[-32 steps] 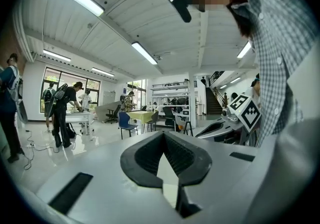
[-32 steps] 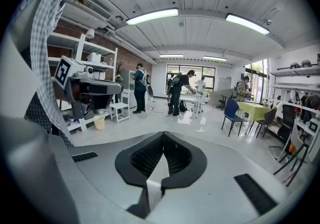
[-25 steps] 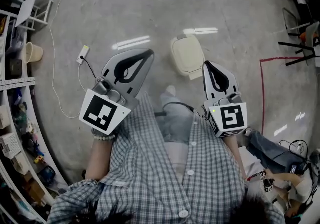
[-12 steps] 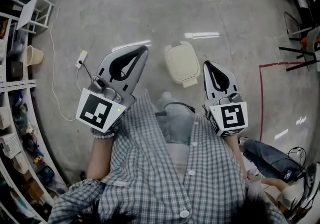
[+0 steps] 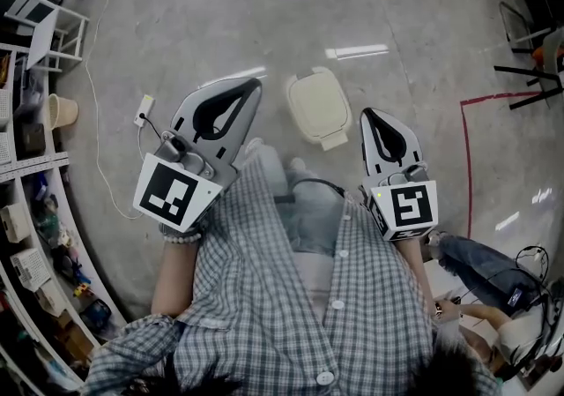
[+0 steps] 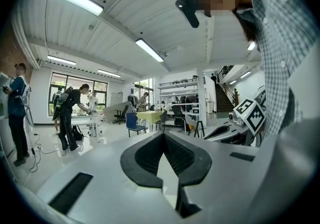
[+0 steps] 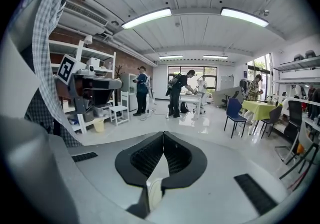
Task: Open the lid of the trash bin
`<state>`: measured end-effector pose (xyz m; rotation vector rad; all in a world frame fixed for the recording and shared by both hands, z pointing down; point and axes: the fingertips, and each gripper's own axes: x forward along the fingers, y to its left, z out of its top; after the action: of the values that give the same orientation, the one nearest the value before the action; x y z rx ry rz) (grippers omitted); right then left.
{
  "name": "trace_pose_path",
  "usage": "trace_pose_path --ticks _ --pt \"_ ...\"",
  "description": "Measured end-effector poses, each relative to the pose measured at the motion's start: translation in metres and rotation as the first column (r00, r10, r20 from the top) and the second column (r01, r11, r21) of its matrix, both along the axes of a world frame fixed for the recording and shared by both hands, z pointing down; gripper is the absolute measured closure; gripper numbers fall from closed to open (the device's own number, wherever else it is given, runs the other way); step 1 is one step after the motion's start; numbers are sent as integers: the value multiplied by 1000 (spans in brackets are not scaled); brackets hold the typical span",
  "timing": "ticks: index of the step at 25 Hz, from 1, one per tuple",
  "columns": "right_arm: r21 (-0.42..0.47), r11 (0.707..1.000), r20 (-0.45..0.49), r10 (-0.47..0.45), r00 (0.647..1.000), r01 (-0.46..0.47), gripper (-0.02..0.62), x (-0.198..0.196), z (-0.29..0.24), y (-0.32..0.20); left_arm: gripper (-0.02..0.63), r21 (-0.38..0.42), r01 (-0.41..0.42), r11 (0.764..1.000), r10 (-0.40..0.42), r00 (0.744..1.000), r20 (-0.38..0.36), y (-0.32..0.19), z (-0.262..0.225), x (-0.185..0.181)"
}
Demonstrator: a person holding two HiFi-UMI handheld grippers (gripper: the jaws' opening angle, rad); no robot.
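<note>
The trash bin (image 5: 317,108) is a small cream one standing on the grey floor ahead of my feet, its lid down. My left gripper (image 5: 256,83) is held in the air to the bin's left, with its tips level with the bin's near-left corner. My right gripper (image 5: 367,112) hangs just right of the bin's near edge. Neither touches the bin. Both are shut with nothing between the jaws, and the tips meet in the left gripper view (image 6: 162,133) and in the right gripper view (image 7: 163,133). Both of those views look out across the room, not at the bin.
A white power strip (image 5: 144,108) with its cable lies on the floor left of the left gripper. Shelves (image 5: 26,174), a beige bucket (image 5: 60,109) and a white stool (image 5: 44,19) line the left side. A red tape line (image 5: 467,165) and dark chairs (image 5: 529,68) are to the right. Several people stand by tables far off (image 7: 180,93).
The bin has drifted slightly left and nearer in the head view as the person's leg steps forward. Both grippers keep their pose and stay shut.
</note>
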<state>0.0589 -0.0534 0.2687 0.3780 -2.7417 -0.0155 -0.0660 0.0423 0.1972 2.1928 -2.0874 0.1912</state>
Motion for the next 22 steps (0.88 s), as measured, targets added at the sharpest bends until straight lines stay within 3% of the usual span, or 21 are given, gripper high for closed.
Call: trace_pose_path --ticks 11,22 --pt "-33 985 -15 168 986 -168 577 -1 7 -27 601 -31 -192 981 192 981 -8 -51 7 -6" --pt "-83 953 -55 287 956 -291 577 -44 22 -28 601 -102 -334 937 329 942 -65 -77 37 -55"
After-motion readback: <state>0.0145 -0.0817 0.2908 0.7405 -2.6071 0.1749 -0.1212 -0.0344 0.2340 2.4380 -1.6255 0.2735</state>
